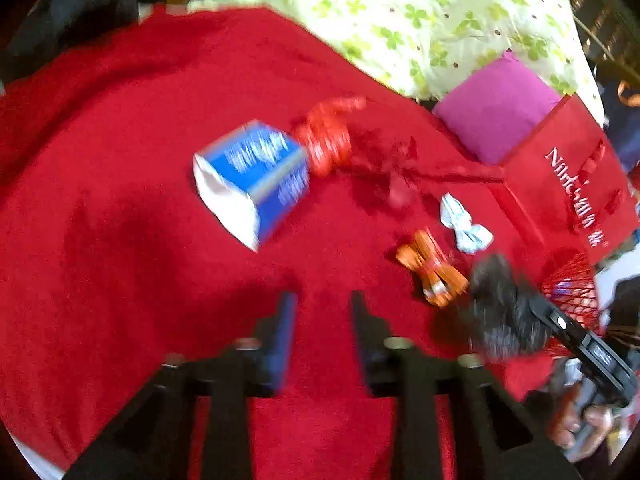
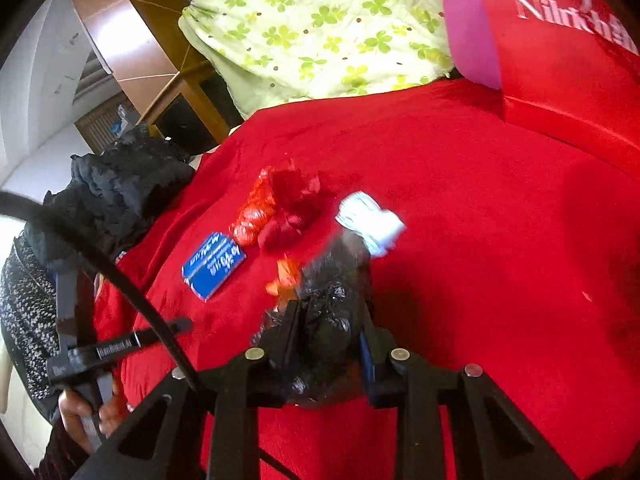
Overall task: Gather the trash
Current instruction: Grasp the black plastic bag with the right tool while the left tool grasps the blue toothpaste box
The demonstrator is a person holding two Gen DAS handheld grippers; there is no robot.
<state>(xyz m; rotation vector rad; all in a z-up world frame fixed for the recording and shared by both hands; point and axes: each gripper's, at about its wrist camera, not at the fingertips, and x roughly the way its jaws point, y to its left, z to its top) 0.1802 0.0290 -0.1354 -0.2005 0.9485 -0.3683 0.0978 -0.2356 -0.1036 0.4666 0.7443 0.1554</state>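
Note:
Trash lies on a red blanket [image 1: 120,200]: a blue and white carton [image 1: 252,176], a red-orange crumpled wrapper [image 1: 328,136], dark red crumpled paper [image 1: 392,168], an orange wrapper [image 1: 434,268] and a white-blue wrapper [image 1: 464,220]. My left gripper [image 1: 324,304] is open and empty, hovering below the carton. My right gripper [image 2: 332,312] is shut on a crumpled black plastic bag [image 2: 332,320]; the bag also shows in the left wrist view [image 1: 500,304]. The right wrist view shows the carton [image 2: 214,266], the red-orange wrapper [image 2: 254,216], the white-blue wrapper [image 2: 370,220] and the orange wrapper [image 2: 286,276].
A red paper bag with white lettering [image 1: 568,184] stands at the right, next to a magenta pillow [image 1: 496,108]. A green clover-print quilt [image 1: 400,8] lies behind. Dark clothing [image 2: 120,184] is heaped at the blanket's left edge. A red mesh basket [image 1: 572,288] is at the right.

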